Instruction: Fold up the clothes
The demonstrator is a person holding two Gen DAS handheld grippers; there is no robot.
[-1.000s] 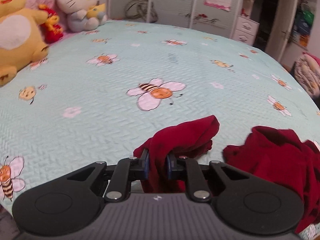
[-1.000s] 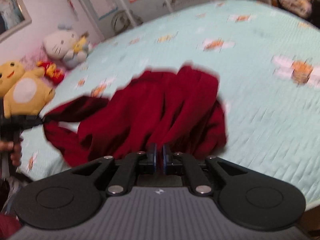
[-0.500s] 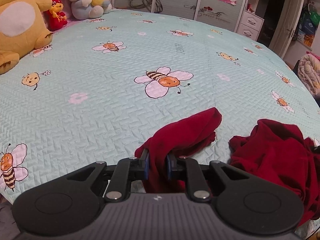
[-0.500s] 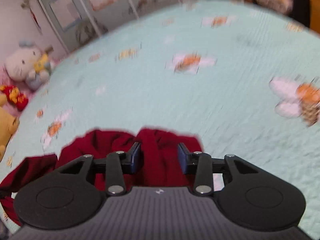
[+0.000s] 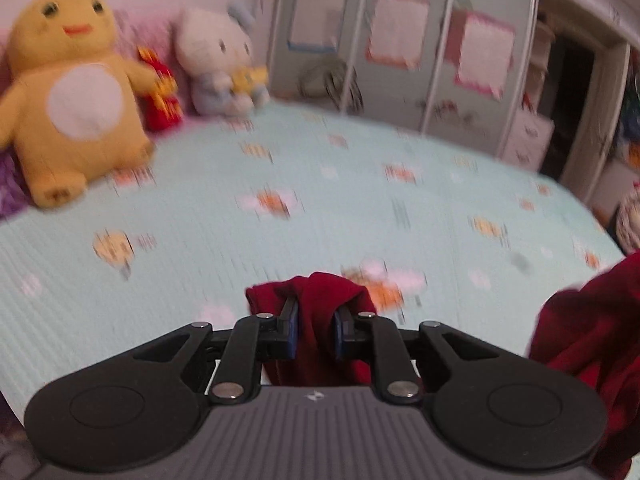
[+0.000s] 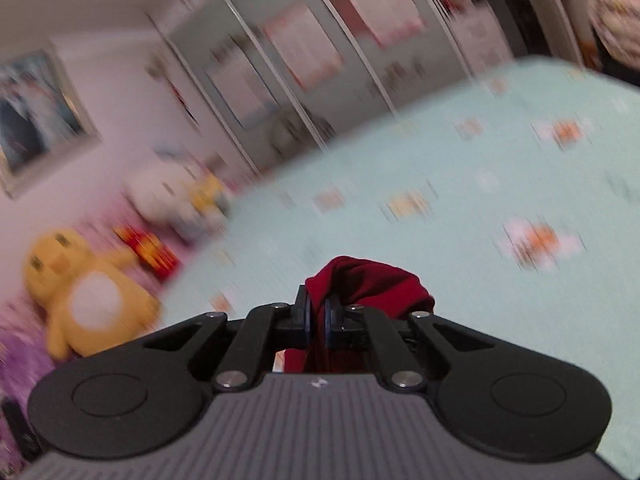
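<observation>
A dark red garment [image 5: 320,312] bunches between the fingers of my left gripper [image 5: 314,320], which is shut on it. More of the same red cloth [image 5: 588,340] hangs at the right edge of the left wrist view. In the right wrist view, my right gripper [image 6: 316,316] is shut on another fold of the red garment [image 6: 372,284], which rises just past the fingertips. Both views are blurred by motion and point over the pale green bedspread [image 5: 280,208]. How the cloth hangs below the grippers is hidden.
A yellow plush toy [image 5: 72,96], a small red toy [image 5: 160,96] and a white cat plush [image 5: 220,68] sit at the head of the bed. Wardrobe doors [image 5: 400,48] with pinned papers stand behind. A framed picture [image 6: 36,120] hangs on the wall.
My right gripper, open half a second ago, has shut on the red garment. Both grippers have lifted and tilted up, so the room's far wall now shows. The left stays shut on the cloth.
</observation>
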